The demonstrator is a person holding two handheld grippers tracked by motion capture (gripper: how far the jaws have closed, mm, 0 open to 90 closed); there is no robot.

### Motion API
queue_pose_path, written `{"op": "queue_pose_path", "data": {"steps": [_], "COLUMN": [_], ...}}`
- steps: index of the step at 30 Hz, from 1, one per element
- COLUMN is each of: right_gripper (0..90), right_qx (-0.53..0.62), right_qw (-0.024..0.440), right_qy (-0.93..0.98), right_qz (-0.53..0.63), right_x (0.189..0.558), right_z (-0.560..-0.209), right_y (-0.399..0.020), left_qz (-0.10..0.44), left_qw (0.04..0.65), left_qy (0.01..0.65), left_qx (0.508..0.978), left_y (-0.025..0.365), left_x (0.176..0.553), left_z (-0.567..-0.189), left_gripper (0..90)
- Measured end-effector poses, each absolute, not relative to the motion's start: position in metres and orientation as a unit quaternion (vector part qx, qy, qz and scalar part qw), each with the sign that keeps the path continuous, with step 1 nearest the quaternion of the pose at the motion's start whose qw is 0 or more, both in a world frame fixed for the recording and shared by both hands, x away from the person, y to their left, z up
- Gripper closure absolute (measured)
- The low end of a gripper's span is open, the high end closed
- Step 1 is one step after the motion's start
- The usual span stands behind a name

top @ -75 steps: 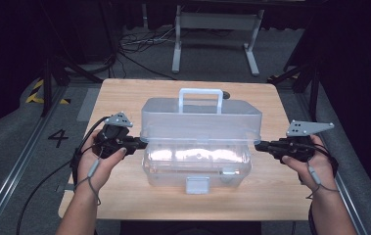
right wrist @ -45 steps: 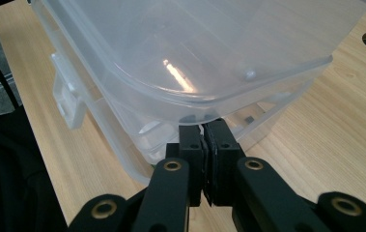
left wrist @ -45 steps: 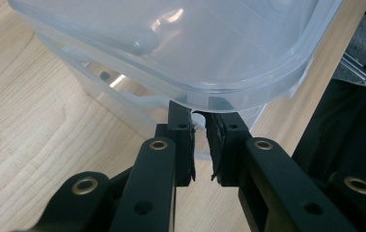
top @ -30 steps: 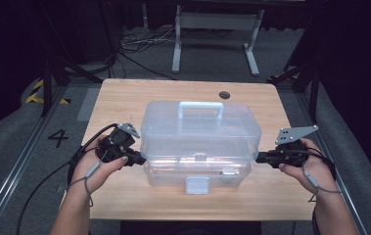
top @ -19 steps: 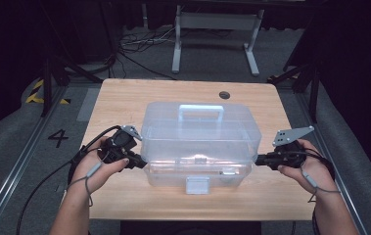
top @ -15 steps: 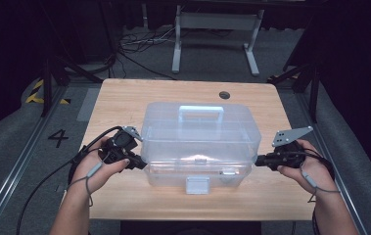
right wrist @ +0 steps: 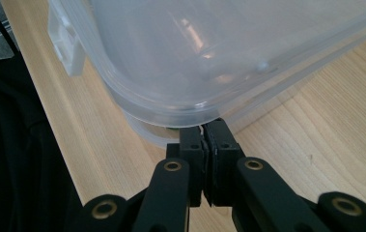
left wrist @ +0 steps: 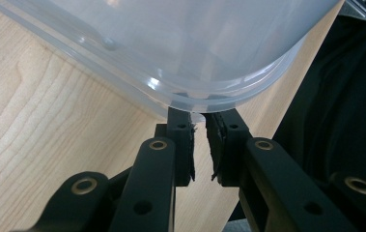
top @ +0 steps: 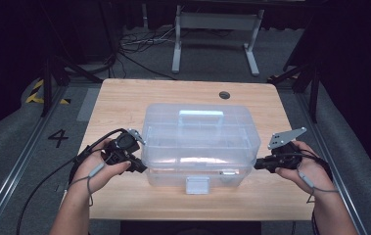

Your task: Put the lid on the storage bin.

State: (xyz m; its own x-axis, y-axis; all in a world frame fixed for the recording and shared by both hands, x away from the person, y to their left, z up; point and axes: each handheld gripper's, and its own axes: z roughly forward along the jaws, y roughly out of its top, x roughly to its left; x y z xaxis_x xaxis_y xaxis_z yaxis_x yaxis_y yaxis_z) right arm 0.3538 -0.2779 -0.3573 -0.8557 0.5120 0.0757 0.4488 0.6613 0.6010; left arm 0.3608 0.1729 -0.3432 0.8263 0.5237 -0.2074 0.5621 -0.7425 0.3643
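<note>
1. Since the earliest frame: clear box lid lowered from propped to closed; hands little shifted lately.
2. Left gripper at box's left end; jaws narrowly parted, tips under the lid rim; possibly pinching it, hard to tell.
3. Box mid-table, latch facing the person.
4. Right gripper at right end; jaws pressed together beneath the rim.

A clear plastic storage box with rounded corners sits upright near the middle of the desk, its long side running from nine o'clock to three o'clock. Its lid is down, with a pale carry handle lying flat along the top. A small white latch sits at six o'clock on its front wall.
</note>
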Motion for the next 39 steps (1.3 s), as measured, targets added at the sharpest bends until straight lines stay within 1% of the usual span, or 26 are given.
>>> {"op": "queue_pose_path", "data": {"steps": [19, 25, 36, 39], "right_gripper": [87.7, 87.5, 86.5, 85.6], "right_qx": [0.259, 0.261, 0.266, 0.271], "right_qw": [0.039, 0.039, 0.04, 0.045], "right_qy": [0.921, 0.925, 0.921, 0.917], "right_qz": [0.287, 0.272, 0.282, 0.291], "right_x": [0.355, 0.355, 0.358, 0.358], "right_z": [-0.362, -0.364, -0.364, -0.36], "right_y": [-0.276, -0.277, -0.282, -0.286], "left_qz": [-0.058, -0.056, -0.055, -0.052], "left_qw": [0.195, 0.178, 0.195, 0.21], "left_qy": [0.289, 0.292, 0.301, 0.311], "left_qx": [0.935, 0.938, 0.932, 0.926], "left_y": [0.175, 0.177, 0.183, 0.188], "left_x": [0.361, 0.361, 0.36, 0.359], "left_z": [-0.346, -0.348, -0.346, -0.343], "left_gripper": [80.0, 78.7, 77.3, 75.9]}}
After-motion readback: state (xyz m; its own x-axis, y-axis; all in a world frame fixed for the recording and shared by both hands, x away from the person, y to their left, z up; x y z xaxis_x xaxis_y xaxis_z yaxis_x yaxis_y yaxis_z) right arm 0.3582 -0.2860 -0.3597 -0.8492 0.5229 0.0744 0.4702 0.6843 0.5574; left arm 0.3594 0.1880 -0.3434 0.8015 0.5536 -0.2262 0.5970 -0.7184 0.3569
